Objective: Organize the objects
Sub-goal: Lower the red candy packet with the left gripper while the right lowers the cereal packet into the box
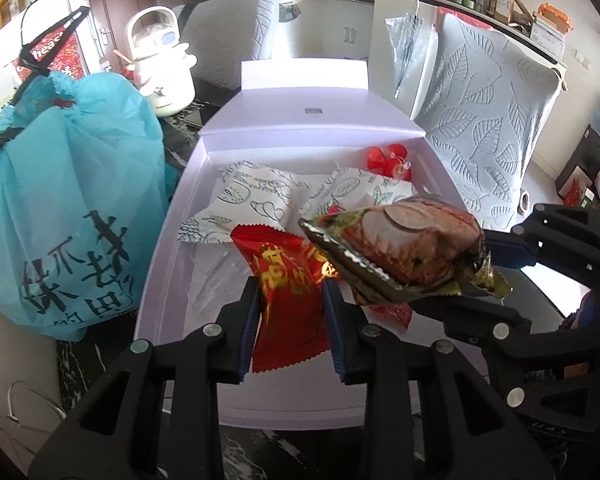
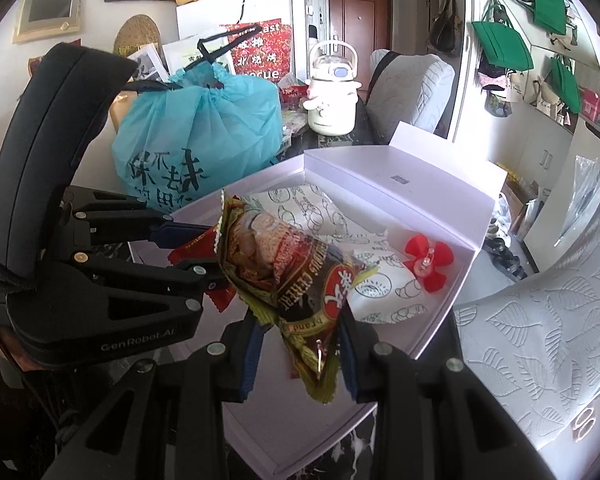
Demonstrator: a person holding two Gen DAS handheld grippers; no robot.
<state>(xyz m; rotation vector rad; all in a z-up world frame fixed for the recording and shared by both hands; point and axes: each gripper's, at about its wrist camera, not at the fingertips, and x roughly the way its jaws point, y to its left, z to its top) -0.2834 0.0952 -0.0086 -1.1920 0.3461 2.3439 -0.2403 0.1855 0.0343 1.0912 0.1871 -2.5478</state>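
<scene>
Desk (image 2: 352,450): dark marbled top, seen only at the edges of the box and under the bag.
Chair cushions (image 1: 496,128): grey, leaf-embossed, standing past the right side of the box.
Blue bag (image 1: 72,200): teal drawstring bag with black printed characters, on the desk, just beside the left wall of the box.
Box (image 1: 300,120): white, shallow, lid folded back and propped upright at the far end; open tray faces both cameras.
Kettle (image 1: 164,68): cream electric kettle with carry handle, behind the bag, apart from the box.
White packets (image 1: 244,200): two patterned pillow packs lying flat, side by side in the far half of the tray.
Brown snack packet (image 2: 284,276): foil pack with cereal print, held in the air above the tray, tilted, one crimped end pointing down into the right gripper.
Red snack packet (image 1: 288,296): red foil with gold characters, held above the near half of the tray; a second red wrapper shows partly under the brown pack.
Red plastic piece (image 2: 428,260): flower-shaped, with a clear centre, lying in the far right corner of the tray.
Left gripper (image 1: 290,320): jaws closed in on the red snack packet, pinching it from both sides.
Right gripper (image 2: 300,356): jaws pinching the lower crimped end of the brown snack packet.
</scene>
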